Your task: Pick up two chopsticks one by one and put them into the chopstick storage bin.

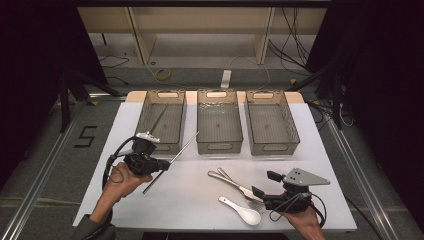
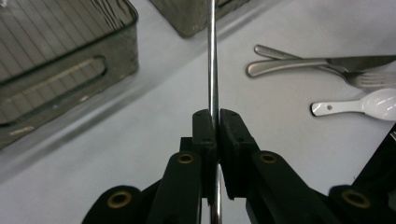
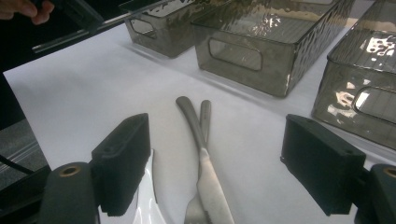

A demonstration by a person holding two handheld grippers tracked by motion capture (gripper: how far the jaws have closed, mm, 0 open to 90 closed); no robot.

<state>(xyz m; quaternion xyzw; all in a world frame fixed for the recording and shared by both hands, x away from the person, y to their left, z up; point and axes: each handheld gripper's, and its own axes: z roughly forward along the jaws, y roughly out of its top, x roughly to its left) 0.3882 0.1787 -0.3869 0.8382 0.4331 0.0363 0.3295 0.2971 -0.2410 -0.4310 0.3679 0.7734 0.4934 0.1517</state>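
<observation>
My left gripper (image 1: 164, 165) is shut on a thin metal rod (image 1: 182, 147), perhaps a chopstick. It holds the rod above the table in front of the left tray (image 1: 172, 146). In the left gripper view the black jaws (image 2: 214, 116) pinch the rod (image 2: 213, 70), which runs straight up the frame. My right gripper (image 1: 265, 183) stands open near the table's front right, low over a knife (image 1: 240, 186) crossed with a fork (image 1: 223, 173). In the right gripper view both lie between the wide-apart jaws (image 3: 222, 154). A white spoon (image 1: 242, 210) lies just beside them.
Three smoky clear plastic trays stand in a row at the back: the left one, the middle one (image 1: 219, 146) and the right one (image 1: 272, 147). A second thin rod (image 1: 159, 120) lies in the left tray. A white sheet (image 1: 200, 200) covers the table.
</observation>
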